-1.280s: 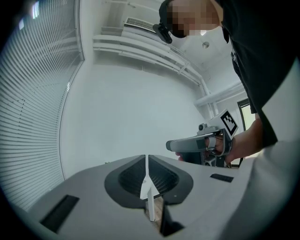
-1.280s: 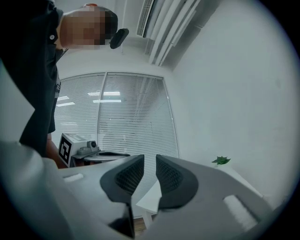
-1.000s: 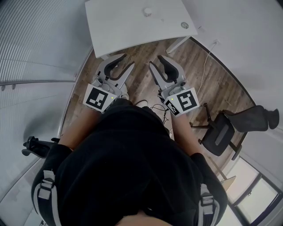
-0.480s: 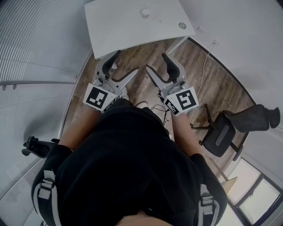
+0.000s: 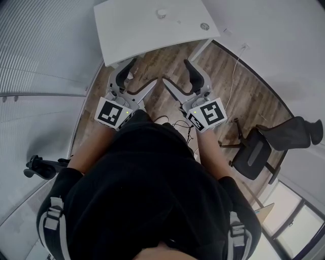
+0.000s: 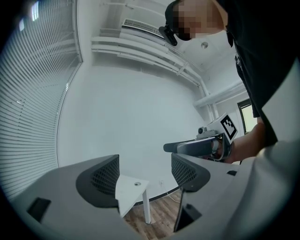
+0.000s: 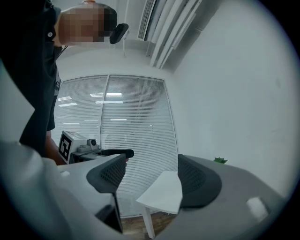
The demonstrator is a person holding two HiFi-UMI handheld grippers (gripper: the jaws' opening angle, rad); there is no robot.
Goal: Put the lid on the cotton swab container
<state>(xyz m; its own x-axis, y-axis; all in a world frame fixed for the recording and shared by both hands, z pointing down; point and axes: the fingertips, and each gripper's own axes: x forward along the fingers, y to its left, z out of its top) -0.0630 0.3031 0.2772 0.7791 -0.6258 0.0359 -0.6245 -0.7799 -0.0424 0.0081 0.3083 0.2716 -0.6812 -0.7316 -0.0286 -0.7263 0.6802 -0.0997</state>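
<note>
A small white round container point(image 5: 161, 12) stands on the far side of the white table point(image 5: 137, 30). A flat round lid point(image 5: 204, 26) lies apart from it near the table's right edge. Both grippers hang over the wooden floor, short of the table's near edge. My left gripper point(image 5: 138, 76) is open with nothing between its jaws. The jaws of my right gripper point(image 5: 176, 73) are opening, also with nothing between them. In the left gripper view, the left gripper point(image 6: 144, 176) frames the distant table point(image 6: 129, 190). In the right gripper view, the right gripper point(image 7: 151, 176) faces a table corner point(image 7: 164, 192).
A black office chair point(image 5: 259, 152) stands on the floor to the right. A thin cable point(image 5: 233, 81) runs along the floor by the wall. Window blinds point(image 5: 45, 45) curve round the left side. The table's white leg point(image 5: 200, 51) reaches the floor ahead of the right gripper.
Both grippers' jaws have spread from nearly together to wide apart. The table has slid slightly up and left in the head view.
</note>
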